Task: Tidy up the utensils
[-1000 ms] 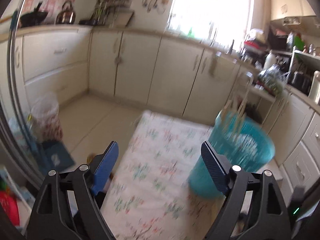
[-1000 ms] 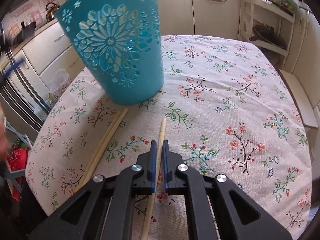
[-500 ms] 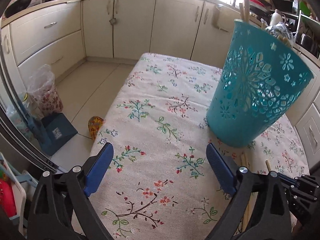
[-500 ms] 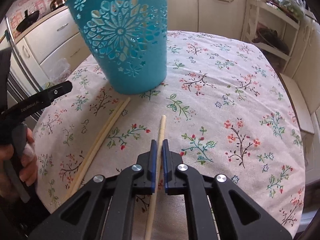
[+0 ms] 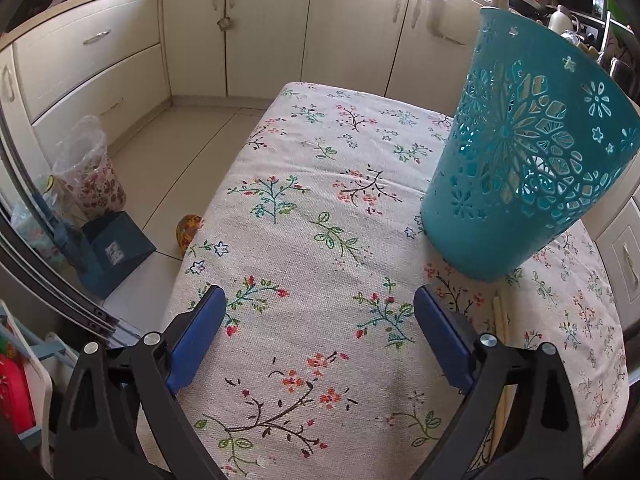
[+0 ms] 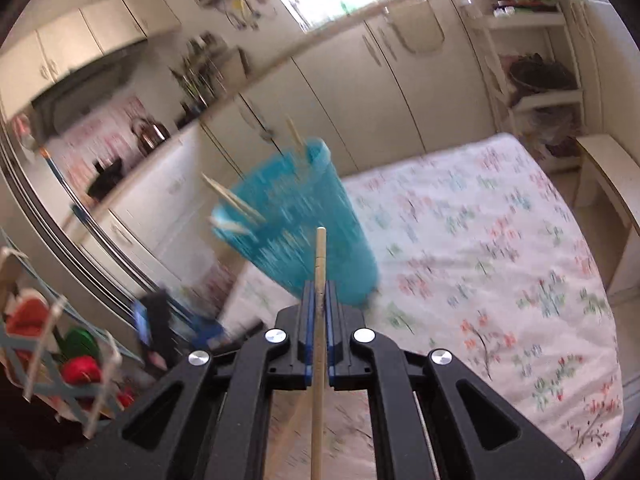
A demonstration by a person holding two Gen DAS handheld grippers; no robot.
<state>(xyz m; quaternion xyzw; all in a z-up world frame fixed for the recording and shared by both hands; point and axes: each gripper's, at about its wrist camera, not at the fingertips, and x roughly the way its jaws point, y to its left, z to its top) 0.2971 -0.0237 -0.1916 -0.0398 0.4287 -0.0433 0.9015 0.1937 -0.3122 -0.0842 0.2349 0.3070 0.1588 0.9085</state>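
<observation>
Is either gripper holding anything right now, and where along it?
The right gripper is shut on a chopstick, gripped partway along with one end sticking out ahead. The left gripper is open, holding nothing.

From my right camera, the blue basket (image 6: 304,232) was all blurry, so I could not see its holes. The sticks (image 6: 236,204) poking out of it were fuzzy too. The chopstick (image 6: 319,320) ran off the bottom edge. On my left camera, the chopsticks (image 5: 500,320) on the flowery cloth (image 5: 320,220) were mostly hidden behind my gripper.
</observation>
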